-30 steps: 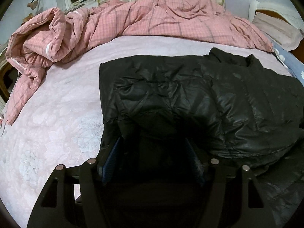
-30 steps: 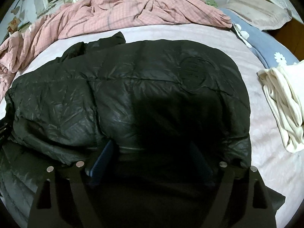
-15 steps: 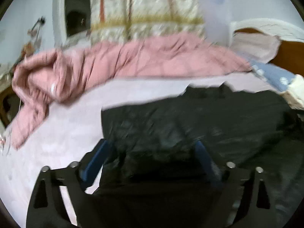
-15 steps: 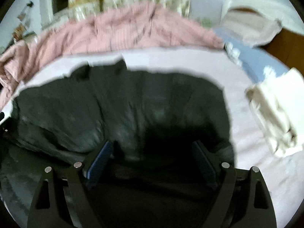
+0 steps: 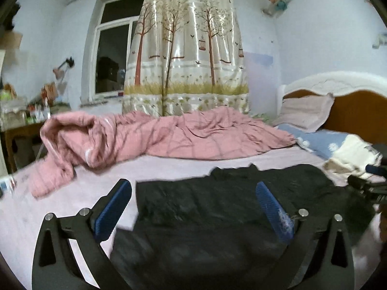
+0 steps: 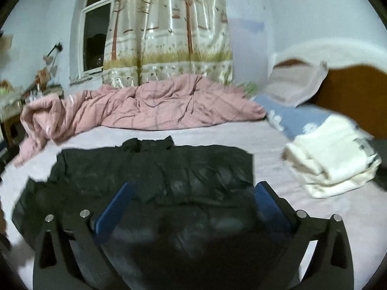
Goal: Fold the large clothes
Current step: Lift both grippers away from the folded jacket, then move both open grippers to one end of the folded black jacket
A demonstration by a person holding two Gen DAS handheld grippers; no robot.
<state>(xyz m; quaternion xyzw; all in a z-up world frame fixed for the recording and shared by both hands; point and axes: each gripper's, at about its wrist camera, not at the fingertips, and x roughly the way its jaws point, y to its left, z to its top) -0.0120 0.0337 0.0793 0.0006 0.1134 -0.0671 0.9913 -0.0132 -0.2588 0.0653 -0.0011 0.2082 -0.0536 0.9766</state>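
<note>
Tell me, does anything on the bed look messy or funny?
Yes. The pink quilt is bunched in a rumpled heap along the far edge of the bed, one end drooping off the corner. The black jacket lies fairly flat, but a bit of dark cloth pokes out at its far edge.

Jacket (image 5: 217, 207): black, faint sheen, quilted surface.
Bed sheet (image 5: 60, 207): pale pink, faint floral print.
Quilt (image 5: 169, 135): salmon pink with a thin darker check.
Curtain (image 5: 186, 55): glossy cream, brown tree trunks, small birds and birdcages, a band of yellow-green grass low down.
Pillow (image 5: 304, 111): dusty pink-beige.
Blanket (image 5: 321, 140): light blue with white flowers.
Folded garment (image 6: 331, 159): cream-white, a small grey striped patch at one edge.
Headboard (image 5: 355, 111): orange-brown wood, white trim on top.
Walls (image 5: 326, 36): pale blue-white.
Window (image 5: 113, 48): white frame, dark panes.
Left tool (image 5: 193, 194): black frame, blue pads, silver bolt heads.
Right tool (image 6: 193, 191): same colours.
</note>
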